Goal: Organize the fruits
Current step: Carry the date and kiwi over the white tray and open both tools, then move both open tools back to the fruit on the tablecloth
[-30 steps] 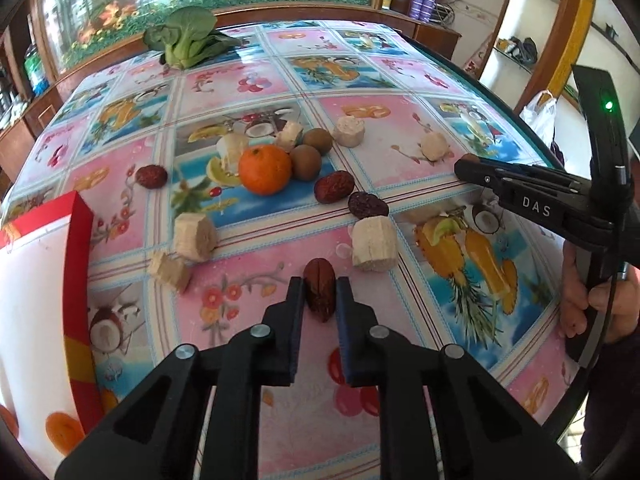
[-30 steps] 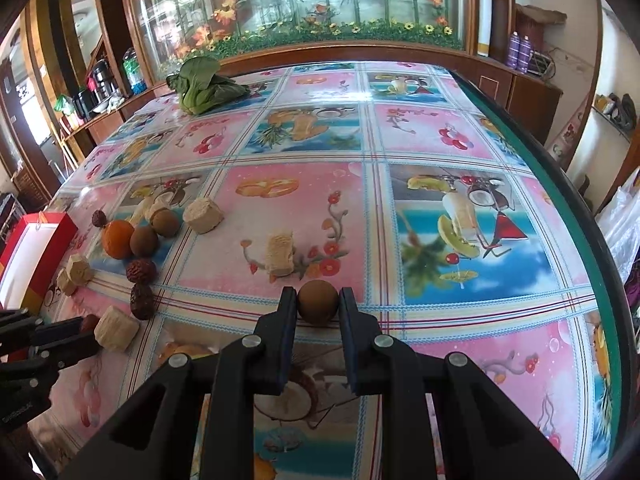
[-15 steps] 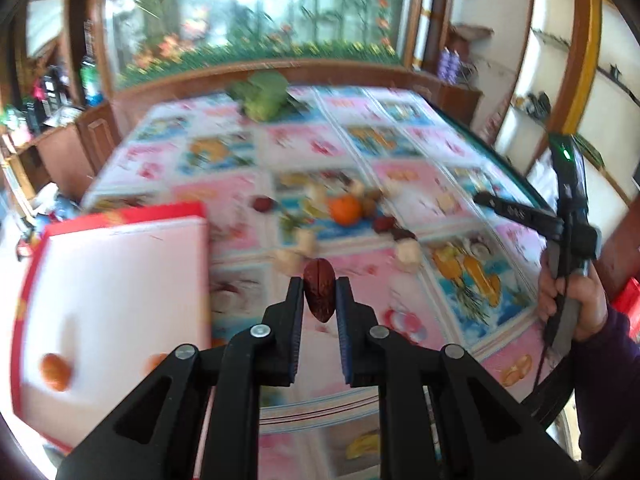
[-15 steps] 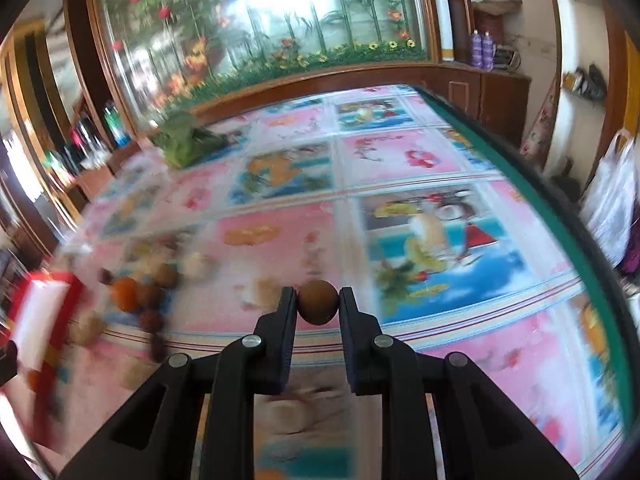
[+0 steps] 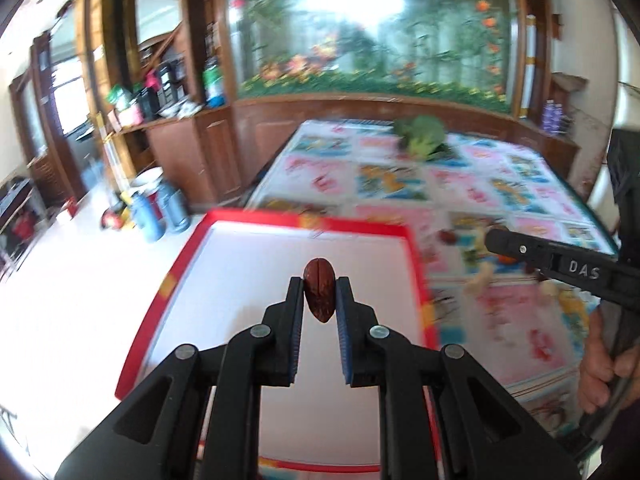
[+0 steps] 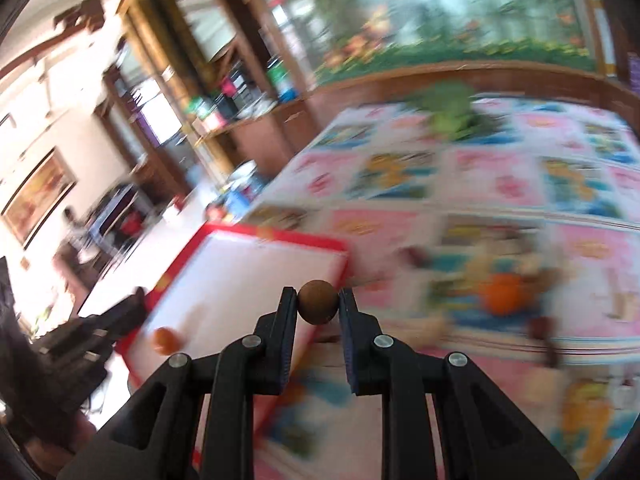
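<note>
My left gripper is shut on a dark red date and hangs over the white floor of the red-rimmed box. My right gripper is shut on a round brown fruit, held over the right edge of the same box. A small orange fruit lies in the box's near corner. In the left wrist view the right gripper reaches in from the right, just past the box's right rim. An orange and other fruit pieces lie blurred on the tablecloth.
The table carries a pink and blue fruit-print cloth. Leafy greens sit at its far end. The box juts past the table's left edge over a white floor with bottles. Wooden cabinets and a flower mural stand behind.
Both grippers have swung left and up from the fruit cluster to the red-rimmed box, each still holding its fruit. The scene is motion-blurred now.
</note>
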Motion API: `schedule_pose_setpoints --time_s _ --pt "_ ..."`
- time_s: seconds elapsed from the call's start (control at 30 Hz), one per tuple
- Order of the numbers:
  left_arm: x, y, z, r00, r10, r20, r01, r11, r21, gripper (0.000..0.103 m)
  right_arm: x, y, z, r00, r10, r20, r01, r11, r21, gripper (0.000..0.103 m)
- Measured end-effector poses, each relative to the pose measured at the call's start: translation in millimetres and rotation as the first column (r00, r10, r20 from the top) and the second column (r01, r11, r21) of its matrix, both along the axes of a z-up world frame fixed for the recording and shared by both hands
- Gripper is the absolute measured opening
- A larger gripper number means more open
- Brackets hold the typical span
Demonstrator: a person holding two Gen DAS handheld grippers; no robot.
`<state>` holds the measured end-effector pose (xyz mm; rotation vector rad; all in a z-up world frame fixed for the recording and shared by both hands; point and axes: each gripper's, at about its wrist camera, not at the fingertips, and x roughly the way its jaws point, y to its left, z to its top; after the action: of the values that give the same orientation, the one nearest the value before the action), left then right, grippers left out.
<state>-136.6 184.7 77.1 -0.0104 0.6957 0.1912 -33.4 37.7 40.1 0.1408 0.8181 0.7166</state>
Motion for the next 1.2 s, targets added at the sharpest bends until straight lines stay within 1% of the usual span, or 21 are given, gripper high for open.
schedule_pose_setpoints --time_s 0.03,0.1,0.27,0.37,0.47,0.53,0.6,0.67,0.77,0.83,0.87,0.9,0.93,0.97,1.07,1.2 --pt "0 5 -4 1.0 0.011 -0.009 -0.011 1.0 -0.001 0.018 -2 12 -2 1.0 0.015 0.004 -0.015 1.0 -0.018 0.019" --pt "1 13 -16 0.999 0.04 -0.032 -0.039 0.999 0.026 0.018 -5 39 -8 0.999 0.049 -0.006 -0.049 0.998 -0.049 0.019" --pt "-2 29 -36 0.994 0.064 -0.088 -0.061 0.997 0.036 0.018 -5 71 -21 0.996 0.083 -0.03 -0.085 0.993 -0.079 0.019" --pt "-5 34 -40 0.992 0.077 -0.1 -0.074 0.997 0.035 0.018 -5 83 -31 0.993 0.093 -0.069 -0.1 0.99 -0.103 0.019" --pt "-7 40 -44 0.99 0.095 -0.108 -0.091 0.995 0.043 0.018 -10 89 -37 0.991 0.109 -0.084 -0.119 0.985 -0.124 0.019" --pt "-8 44 -46 0.988 0.106 -0.11 -0.102 0.994 0.037 0.018 -12 96 -42 0.988 0.122 -0.09 -0.135 0.978 -0.157 0.019" --pt "-8 43 -45 0.987 0.116 -0.107 -0.111 0.992 0.055 0.018 -14 101 -48 0.987 0.125 -0.105 -0.143 0.972 -0.185 0.02" --pt "-8 43 -45 0.987 0.119 -0.11 -0.113 0.992 0.058 0.018 -15 102 -53 0.984 0.126 -0.129 -0.151 0.967 -0.206 0.02" --pt "-9 44 -44 0.985 0.128 -0.117 -0.123 0.991 0.052 0.019 -18 98 -53 0.984 0.125 -0.127 -0.15 0.965 -0.215 0.021" --pt "-10 42 -43 0.985 0.125 -0.118 -0.12 0.992 0.045 0.032 -21 95 -50 0.984 0.119 -0.131 -0.146 0.964 -0.223 0.029" --pt "-11 41 -42 0.985 0.132 -0.111 -0.126 0.991 0.052 0.047 -22 91 -48 0.987 0.109 -0.118 -0.134 0.966 -0.221 0.03" --pt "-13 41 -40 0.984 0.148 -0.099 -0.141 0.987 0.071 0.055 -23 86 -45 0.989 0.106 -0.107 -0.127 0.969 -0.213 0.03" --pt "-14 40 -37 0.984 0.155 -0.089 -0.148 0.986 0.08 0.059 -25 80 -41 0.989 0.107 -0.099 -0.125 0.973 -0.194 0.033" --pt "-16 40 -34 0.985 0.156 -0.077 -0.15 0.985 0.081 0.063 -26 76 -37 0.99 0.106 -0.092 -0.122 0.976 -0.179 0.034" --pt "-21 37 -22 0.986 0.159 -0.046 -0.155 0.984 0.085 0.063 -32 59 -24 0.995 0.088 -0.047 -0.094 0.983 -0.157 0.035" --pt "-28 26 -10 0.989 0.144 -0.022 -0.142 0.986 0.092 0.063 -40 30 -7 0.999 0.034 0.016 -0.031 0.989 -0.143 0.036"
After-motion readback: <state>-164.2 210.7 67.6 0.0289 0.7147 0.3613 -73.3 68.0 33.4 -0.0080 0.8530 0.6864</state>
